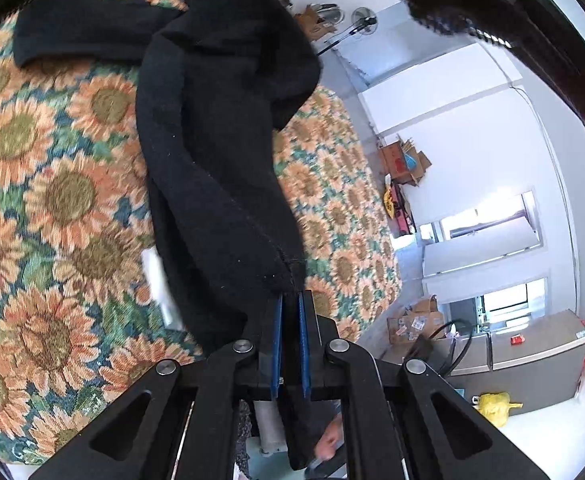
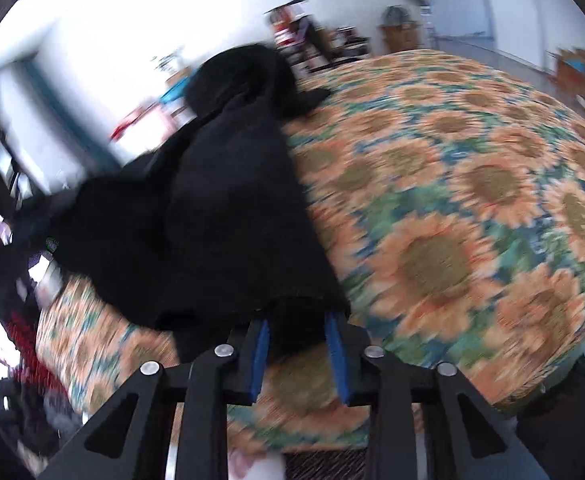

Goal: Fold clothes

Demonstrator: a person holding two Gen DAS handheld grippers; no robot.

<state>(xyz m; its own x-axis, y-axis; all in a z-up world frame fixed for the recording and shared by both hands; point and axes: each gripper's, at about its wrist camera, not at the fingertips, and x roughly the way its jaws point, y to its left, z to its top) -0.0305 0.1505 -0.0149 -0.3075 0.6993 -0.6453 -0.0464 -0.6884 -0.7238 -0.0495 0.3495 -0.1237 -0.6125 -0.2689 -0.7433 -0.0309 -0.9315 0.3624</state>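
Observation:
A black knit garment (image 1: 212, 140) lies in a long twisted bundle across a sunflower-patterned bedspread (image 1: 52, 200). My left gripper (image 1: 291, 296) is shut on one end of it, the blue pads nearly together, and a strip of cloth hangs down between them. In the blurred right wrist view, the black garment (image 2: 212, 208) rises in a heap toward the far edge of the bedspread (image 2: 452, 220). My right gripper (image 2: 297, 322) holds a thick fold of its near edge, the pads standing wider apart. A white tag (image 1: 160, 288) shows beside the cloth.
Cardboard boxes (image 1: 404, 160) stand along a white wall past the bed. A grey cabinet (image 1: 532, 360) and a yellow bag (image 1: 492, 402) are on the floor. A standing fan (image 1: 362, 20) is far back. Cluttered shelves (image 2: 300, 36) stand behind the bed.

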